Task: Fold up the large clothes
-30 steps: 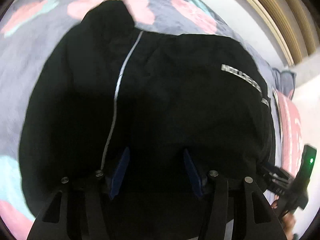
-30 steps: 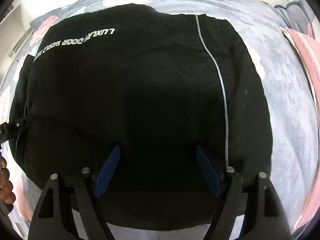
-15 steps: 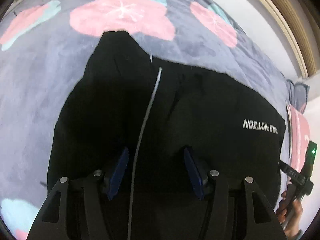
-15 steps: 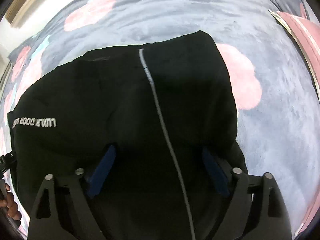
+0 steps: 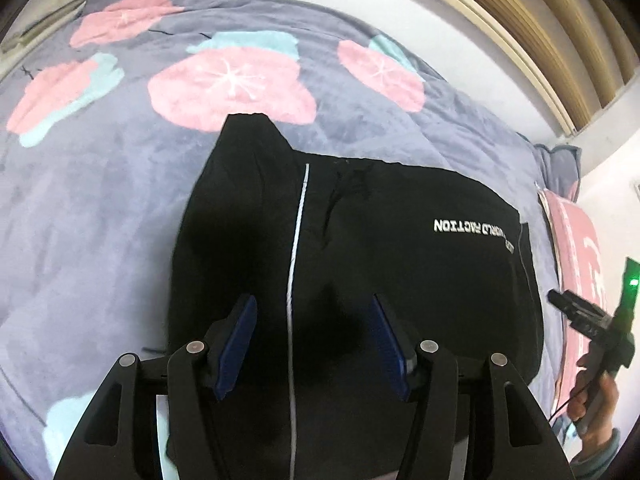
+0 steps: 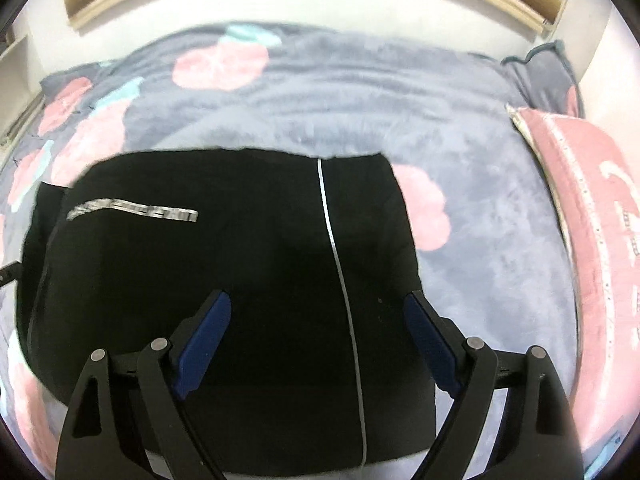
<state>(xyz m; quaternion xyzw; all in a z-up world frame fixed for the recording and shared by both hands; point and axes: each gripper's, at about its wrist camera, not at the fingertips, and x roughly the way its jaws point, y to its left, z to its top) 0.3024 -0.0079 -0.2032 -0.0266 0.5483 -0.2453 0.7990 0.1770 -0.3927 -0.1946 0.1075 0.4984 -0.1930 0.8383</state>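
A black garment (image 5: 400, 264) with a thin white stripe and white lettering lies folded on the bed. In the right wrist view the same garment (image 6: 240, 280) fills the lower middle. My left gripper (image 5: 313, 304) hangs above its near edge, open, blue pads apart over the stripe, nothing between them. Over the garment's right half my right gripper (image 6: 318, 298) stands wide open and grips nothing. The right gripper (image 5: 580, 316) also shows at the right edge of the left wrist view, held by a hand (image 5: 596, 392).
The bed is covered by a grey-blue blanket (image 5: 120, 200) with pink and teal flowers, seen too as the blanket (image 6: 460, 140). A pink pillow (image 6: 592, 240) lies at the right side. A white wall and wooden slats (image 5: 540, 28) lie beyond the bed.
Both grippers have risen and drawn back from the garment, which now looks smaller and lies flat. The right jaws stand wider than a second ago.
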